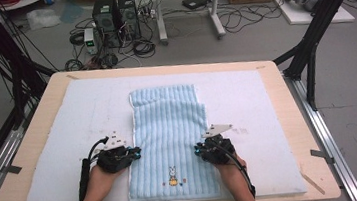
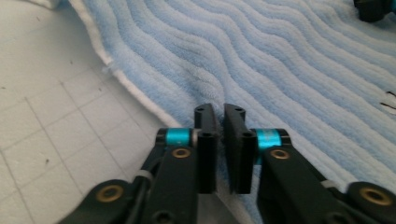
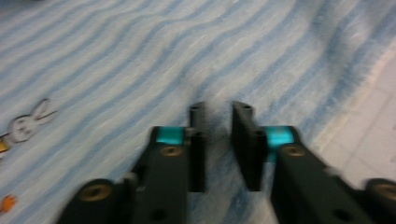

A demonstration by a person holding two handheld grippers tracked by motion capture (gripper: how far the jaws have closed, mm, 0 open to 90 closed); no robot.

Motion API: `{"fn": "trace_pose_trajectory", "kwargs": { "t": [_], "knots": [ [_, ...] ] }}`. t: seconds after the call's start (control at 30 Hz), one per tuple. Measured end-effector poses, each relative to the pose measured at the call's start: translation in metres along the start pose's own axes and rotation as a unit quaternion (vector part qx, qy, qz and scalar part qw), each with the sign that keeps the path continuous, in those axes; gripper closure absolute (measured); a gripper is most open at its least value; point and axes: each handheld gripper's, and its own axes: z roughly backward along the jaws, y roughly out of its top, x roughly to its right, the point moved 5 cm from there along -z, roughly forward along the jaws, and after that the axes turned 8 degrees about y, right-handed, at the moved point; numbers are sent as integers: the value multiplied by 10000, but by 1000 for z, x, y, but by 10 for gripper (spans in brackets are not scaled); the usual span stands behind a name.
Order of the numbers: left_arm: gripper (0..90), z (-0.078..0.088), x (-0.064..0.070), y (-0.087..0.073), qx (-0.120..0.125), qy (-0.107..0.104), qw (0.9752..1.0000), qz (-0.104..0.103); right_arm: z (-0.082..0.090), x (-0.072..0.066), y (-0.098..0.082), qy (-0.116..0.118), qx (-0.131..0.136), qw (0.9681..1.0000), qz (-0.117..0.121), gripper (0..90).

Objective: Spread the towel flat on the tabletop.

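Both claws, left (image 1: 134, 153) and right (image 1: 199, 150), sit nearly shut, empty, at the towel's (image 1: 169, 131) 2 long edges, likely to fold it.

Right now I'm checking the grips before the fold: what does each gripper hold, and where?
Both are shut on the towel: the left gripper at its left edge, the right gripper near its right edge.
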Motion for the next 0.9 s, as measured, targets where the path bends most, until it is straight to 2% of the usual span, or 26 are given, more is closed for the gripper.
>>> {"fn": "trace_pose_trajectory", "kwargs": {
  "t": [0.27,0.47,0.77,0.8,0.83,0.87,0.9],
  "knots": [
    [867,24,17,-15,-183,-391,9988,-244,12,-17,-13,457,-141,9988,89,864],
    [866,39,25,-25,-226,-557,9975,-367,20,-35,-24,635,-252,9975,204,863],
    [855,52,29,-38,-129,-656,9974,-279,25,-53,-32,801,-374,9956,302,859],
    [845,52,29,-38,-129,-656,9974,-279,25,-54,-32,811,-364,9956,299,844],
    [803,51,27,-37,-136,-670,9976,-138,26,-53,-30,802,-312,9959,276,787],
    [733,51,27,-37,-136,-670,9976,-138,27,-51,-28,760,-201,9966,242,748],
    [648,50,23,-34,-47,-582,9983,41,29,-49,-25,710,-68,9972,229,700]
  ]
}}
